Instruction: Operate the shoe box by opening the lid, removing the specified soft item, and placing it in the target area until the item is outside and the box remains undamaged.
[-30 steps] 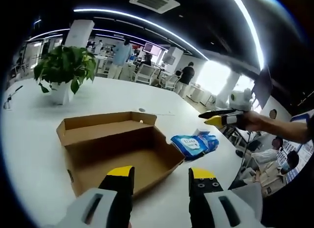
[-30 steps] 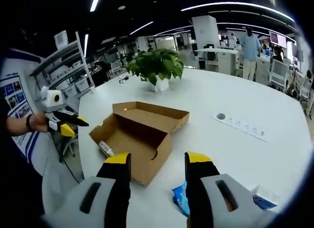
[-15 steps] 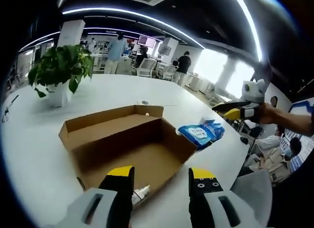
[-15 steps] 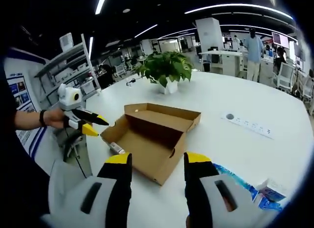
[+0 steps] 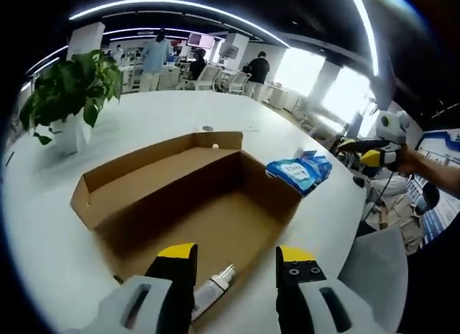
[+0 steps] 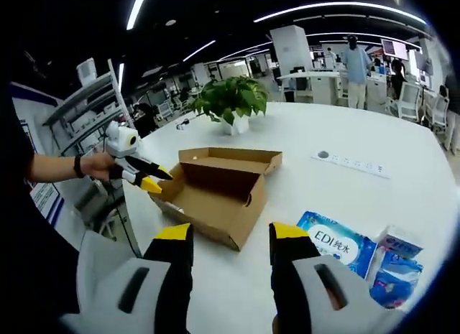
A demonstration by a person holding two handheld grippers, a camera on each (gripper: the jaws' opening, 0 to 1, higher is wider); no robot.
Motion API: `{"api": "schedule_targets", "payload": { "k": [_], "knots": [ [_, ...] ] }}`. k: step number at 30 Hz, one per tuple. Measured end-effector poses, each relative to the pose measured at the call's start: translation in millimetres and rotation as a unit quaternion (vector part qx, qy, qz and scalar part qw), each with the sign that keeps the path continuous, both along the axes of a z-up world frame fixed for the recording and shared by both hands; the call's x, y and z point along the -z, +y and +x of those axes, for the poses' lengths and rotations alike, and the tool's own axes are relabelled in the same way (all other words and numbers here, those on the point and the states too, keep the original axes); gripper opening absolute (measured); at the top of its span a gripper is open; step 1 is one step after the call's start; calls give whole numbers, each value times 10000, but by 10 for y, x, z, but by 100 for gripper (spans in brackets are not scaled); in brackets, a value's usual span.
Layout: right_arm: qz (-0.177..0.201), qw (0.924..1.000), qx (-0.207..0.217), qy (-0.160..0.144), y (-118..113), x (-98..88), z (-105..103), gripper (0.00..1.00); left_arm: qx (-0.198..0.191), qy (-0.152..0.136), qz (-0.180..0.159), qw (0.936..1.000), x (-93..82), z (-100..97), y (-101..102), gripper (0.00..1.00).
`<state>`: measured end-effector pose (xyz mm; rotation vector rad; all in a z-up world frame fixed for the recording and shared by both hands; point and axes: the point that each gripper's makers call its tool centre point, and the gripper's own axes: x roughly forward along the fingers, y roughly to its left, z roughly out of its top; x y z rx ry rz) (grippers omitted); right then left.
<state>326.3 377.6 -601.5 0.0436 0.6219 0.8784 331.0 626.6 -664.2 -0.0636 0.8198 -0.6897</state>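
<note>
The box [image 5: 183, 205] sits open on the white surface [image 5: 43, 226], lid folded back flat behind it, so the opening step looks done. The left hand-held gripper [image 5: 233, 266] hovers right over the box's near wall, jaws apart and holding nothing, lined up as if to reach in. Just beyond its tips, a small tube [image 5: 212, 291] lies on the box floor against the near wall. Beside the box's right side lies a blue wipes pack [image 5: 298, 172], already outside and on the surface; I'd judge that the soft item, though the tube may be another thing to fetch.

Over in the right gripper view, the right hand-held gripper [image 6: 230, 240] hangs well back from the box [image 6: 215, 190], jaws parted and empty, staying clear. This view gives the pack's printed face [image 6: 338, 244], plus a smaller blue packet [image 6: 395, 276] next to it. The tube is hidden here by the box wall. The left hand-held gripper [image 6: 147, 177] shows at the box's far end, seemingly closed from this angle.
</note>
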Motion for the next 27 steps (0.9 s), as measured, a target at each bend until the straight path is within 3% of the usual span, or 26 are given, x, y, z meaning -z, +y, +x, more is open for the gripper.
{"api": "schedule_targets", "payload": {
  "k": [11,14,20,27],
  "knots": [
    [-81,9996,261,52,-205,26,-236,39,586,140,490,9970,169,120,102,43],
    [-65,9995,298,91,-230,49,-297,39,884,149,697,9935,227,128,139,43],
    [-57,9988,480,75,-286,32,-396,39,1281,141,721,9890,313,167,104,40],
    [5,9977,681,48,-349,7,-504,40,1977,229,1131,9735,449,116,88,41]
  ]
}}
